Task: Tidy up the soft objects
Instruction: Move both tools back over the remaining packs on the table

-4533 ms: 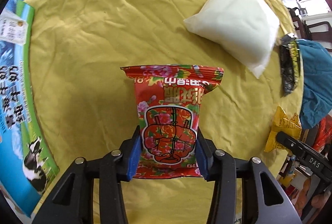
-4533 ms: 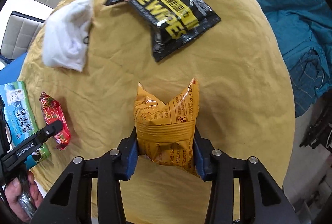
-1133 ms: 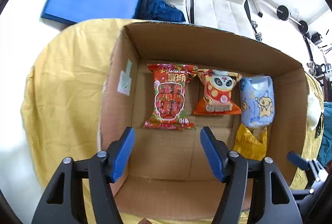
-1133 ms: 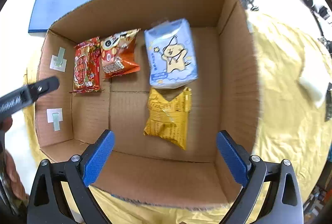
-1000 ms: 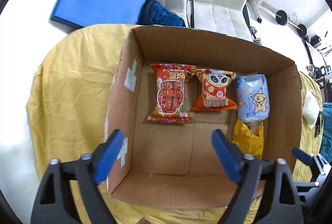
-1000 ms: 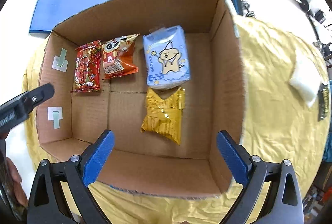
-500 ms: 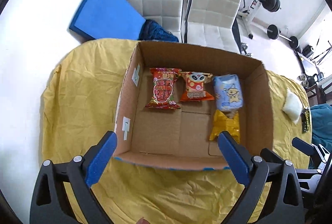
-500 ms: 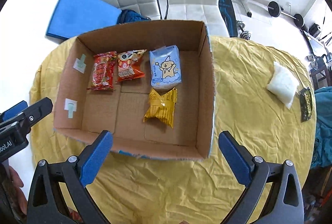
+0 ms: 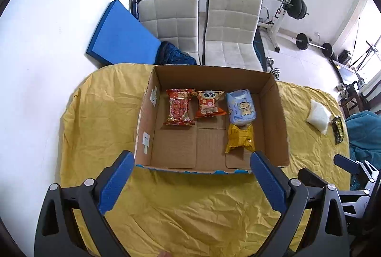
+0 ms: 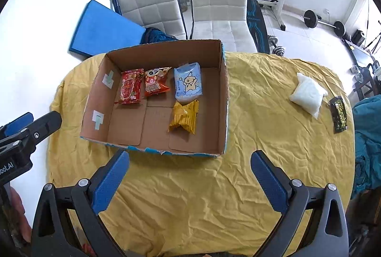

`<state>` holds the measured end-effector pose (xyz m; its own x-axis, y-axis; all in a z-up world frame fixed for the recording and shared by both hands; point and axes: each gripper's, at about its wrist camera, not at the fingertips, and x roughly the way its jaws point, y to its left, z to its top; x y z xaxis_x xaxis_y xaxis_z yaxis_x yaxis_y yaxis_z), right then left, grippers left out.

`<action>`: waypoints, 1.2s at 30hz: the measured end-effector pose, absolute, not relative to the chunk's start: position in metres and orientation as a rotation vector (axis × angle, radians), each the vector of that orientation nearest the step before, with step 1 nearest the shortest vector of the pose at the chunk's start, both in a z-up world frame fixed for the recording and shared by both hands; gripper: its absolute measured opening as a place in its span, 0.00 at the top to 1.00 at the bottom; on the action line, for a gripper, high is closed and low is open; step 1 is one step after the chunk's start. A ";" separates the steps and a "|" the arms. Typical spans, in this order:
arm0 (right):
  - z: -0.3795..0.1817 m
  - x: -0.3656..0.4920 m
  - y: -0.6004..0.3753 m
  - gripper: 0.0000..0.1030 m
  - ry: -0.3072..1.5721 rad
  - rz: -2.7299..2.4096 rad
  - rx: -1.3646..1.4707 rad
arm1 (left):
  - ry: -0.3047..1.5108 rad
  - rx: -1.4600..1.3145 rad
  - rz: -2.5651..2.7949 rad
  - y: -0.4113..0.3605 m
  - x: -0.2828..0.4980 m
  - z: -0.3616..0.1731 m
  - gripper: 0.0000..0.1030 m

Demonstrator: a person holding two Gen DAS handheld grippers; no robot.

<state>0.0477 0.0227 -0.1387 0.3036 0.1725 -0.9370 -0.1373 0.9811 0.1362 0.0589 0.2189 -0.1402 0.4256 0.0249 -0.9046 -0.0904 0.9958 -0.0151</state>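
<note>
With both my left gripper [image 9: 190, 176] and right gripper [image 10: 190, 174] empty and spread wide, the white pouch [image 10: 308, 95] lies far right of the box [image 10: 221, 99], nearer my right gripper.

Cardboard box [image 10: 221, 90] holds four packs lying flat: red [image 10: 129, 86], panda [image 10: 156, 81], blue tissues [image 10: 188, 83], yellow [image 10: 184, 116]; white pouch [image 10: 308, 93] and black packet [image 10: 339, 114] lie outside on the cloth.

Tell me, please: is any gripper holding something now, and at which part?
Nothing is held. The left gripper and the right gripper are both open and empty above the yellow cloth.
</note>
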 end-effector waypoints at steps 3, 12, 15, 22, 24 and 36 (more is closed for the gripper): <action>-0.133 0.044 0.017 0.00 1.237 0.216 0.044 | 1.124 -0.056 0.077 0.214 0.053 -0.135 0.03; -0.125 0.048 -0.017 0.00 1.224 0.230 0.105 | 1.142 -0.058 0.080 0.190 0.050 -0.136 0.03; -0.128 0.053 -0.051 0.00 1.239 0.196 0.140 | 1.163 -0.037 0.054 0.165 0.058 -0.141 0.03; -0.145 0.073 -0.179 0.00 1.275 0.019 0.159 | 1.203 0.016 -0.084 0.071 0.093 -0.157 0.03; -0.152 0.080 -0.217 0.00 1.285 -0.018 0.167 | 1.222 0.038 -0.141 0.034 0.110 -0.166 0.03; -0.245 0.155 -0.436 0.00 1.430 -0.132 0.224 | 1.390 0.176 -0.328 -0.171 0.228 -0.252 0.03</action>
